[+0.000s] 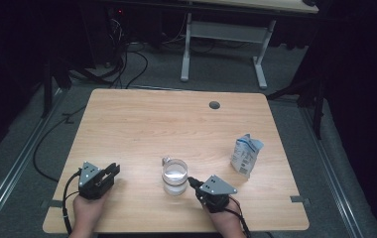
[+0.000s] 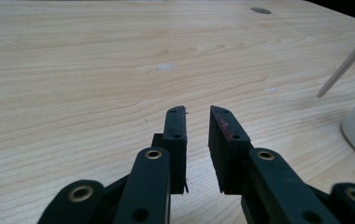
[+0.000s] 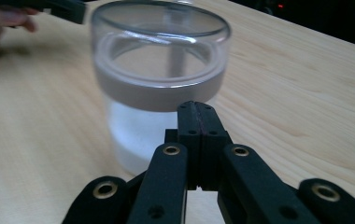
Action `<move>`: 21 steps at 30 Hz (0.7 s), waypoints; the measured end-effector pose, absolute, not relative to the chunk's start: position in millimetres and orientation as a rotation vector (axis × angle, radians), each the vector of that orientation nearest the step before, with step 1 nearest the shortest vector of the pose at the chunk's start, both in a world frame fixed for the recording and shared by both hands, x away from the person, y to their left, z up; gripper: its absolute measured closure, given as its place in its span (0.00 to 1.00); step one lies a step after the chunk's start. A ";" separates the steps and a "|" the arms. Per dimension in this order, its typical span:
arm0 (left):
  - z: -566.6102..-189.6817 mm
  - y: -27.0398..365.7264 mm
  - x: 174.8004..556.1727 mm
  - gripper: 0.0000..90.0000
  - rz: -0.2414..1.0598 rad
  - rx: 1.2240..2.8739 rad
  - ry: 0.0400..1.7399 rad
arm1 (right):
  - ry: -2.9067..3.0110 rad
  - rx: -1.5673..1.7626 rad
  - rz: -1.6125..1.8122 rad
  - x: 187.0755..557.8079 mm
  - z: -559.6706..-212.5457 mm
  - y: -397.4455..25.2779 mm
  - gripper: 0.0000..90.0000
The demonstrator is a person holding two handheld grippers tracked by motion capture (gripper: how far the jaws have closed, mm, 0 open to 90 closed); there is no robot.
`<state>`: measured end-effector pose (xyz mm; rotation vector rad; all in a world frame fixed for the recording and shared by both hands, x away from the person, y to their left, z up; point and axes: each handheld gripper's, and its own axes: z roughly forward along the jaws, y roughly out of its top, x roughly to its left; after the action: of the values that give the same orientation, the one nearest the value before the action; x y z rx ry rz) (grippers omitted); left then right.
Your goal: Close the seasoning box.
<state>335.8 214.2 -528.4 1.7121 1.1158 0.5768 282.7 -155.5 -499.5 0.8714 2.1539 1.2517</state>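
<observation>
Clear round glass jar (image 1: 174, 176) with white powder inside stands near front edge of light wooden desk (image 1: 142, 124), about middle. Right tool (image 1: 192, 182) just beside jar, jaws pressed together, gripping nothing. Left tool (image 1: 114, 170) near front left corner, jaws slightly apart, empty. White-blue carton (image 1: 246, 155) toward right edge; print on it too small to read.

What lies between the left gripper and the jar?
Nothing: in the high view only bare table lies between the left gripper and the jar.
</observation>
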 end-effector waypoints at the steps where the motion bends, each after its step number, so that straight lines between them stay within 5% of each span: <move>1: -528.1 214.7 335.6 0.85 0.577 1.710 1.115 | 2.160 0.851 1.257 280.5 -499.3 -153.0 1.00; 9: -528.6 218.0 335.6 0.86 0.572 1.706 1.122 | 2.121 0.957 1.228 305.2 -501.6 -158.2 1.00; 21: -528.4 216.5 335.1 0.86 0.568 1.708 1.120 | 2.149 0.881 1.234 290.8 -501.4 -146.9 1.00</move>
<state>335.1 216.5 -528.4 1.7076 1.1200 0.5681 290.8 -146.9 -501.4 0.8808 2.1491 1.2341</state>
